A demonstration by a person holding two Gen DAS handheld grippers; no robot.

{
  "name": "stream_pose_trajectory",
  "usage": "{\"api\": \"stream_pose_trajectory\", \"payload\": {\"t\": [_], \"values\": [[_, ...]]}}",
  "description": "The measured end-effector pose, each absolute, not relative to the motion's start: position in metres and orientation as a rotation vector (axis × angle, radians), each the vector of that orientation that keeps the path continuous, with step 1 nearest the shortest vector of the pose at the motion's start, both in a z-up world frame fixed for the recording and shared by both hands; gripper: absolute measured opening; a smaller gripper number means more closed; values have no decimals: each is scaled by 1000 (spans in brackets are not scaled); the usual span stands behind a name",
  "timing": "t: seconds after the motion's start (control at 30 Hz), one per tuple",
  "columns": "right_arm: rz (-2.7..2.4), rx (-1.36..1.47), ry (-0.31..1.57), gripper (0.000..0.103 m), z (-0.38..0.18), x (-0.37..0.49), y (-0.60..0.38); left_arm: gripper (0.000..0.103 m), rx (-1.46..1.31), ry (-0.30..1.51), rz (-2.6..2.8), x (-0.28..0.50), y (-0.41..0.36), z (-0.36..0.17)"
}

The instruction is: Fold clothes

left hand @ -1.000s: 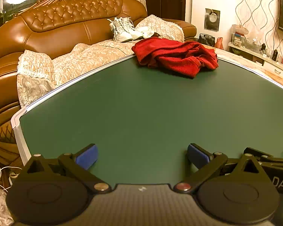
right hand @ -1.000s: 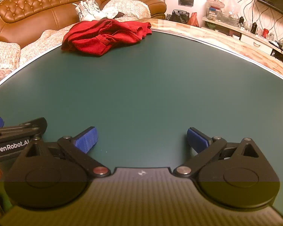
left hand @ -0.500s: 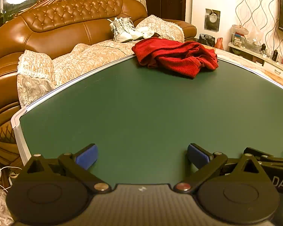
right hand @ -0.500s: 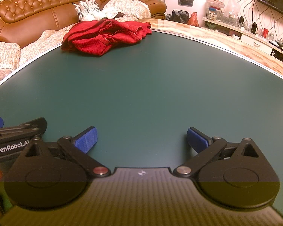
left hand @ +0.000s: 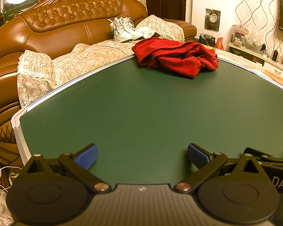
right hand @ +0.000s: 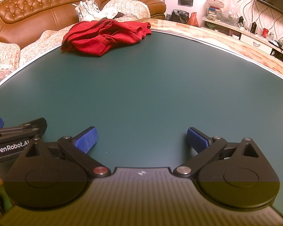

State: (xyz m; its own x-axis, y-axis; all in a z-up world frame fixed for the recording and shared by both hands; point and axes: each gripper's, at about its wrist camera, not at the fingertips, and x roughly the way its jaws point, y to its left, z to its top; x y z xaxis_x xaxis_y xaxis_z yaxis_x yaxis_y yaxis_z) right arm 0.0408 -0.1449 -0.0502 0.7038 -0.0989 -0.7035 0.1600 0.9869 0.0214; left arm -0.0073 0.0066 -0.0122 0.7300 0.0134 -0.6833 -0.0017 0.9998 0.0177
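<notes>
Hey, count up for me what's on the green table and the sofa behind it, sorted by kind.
Red garments crumpled on the table: 1
White shoes on the sofa: 2
Grippers over the table, left gripper and right gripper, both open: 2
Total: 5

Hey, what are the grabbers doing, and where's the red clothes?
Left gripper open, empty. Right gripper open, empty. Red garment crumpled at table's far edge. Nothing between.
</notes>
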Motion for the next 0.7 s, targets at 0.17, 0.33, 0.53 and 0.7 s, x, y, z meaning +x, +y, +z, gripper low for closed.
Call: {"api": "stream_pose_trajectory", "payload": {"t": [0.17, 0.33, 0.53, 0.7], "values": [[-145, 85, 776, 103, -50, 41, -145, 103, 16, 754, 9, -7, 6, -12], [-145, 83, 776, 103, -50, 41, -145, 103, 23, 762, 17, -4, 5, -11], [-145, 84, 777, 103, -50, 41, -145, 103, 69, 790, 20, 6, -2, -6], [-149, 84, 777, 103, -50, 39, -145, 103, 79, 771, -11, 28, -14, 8]]}}
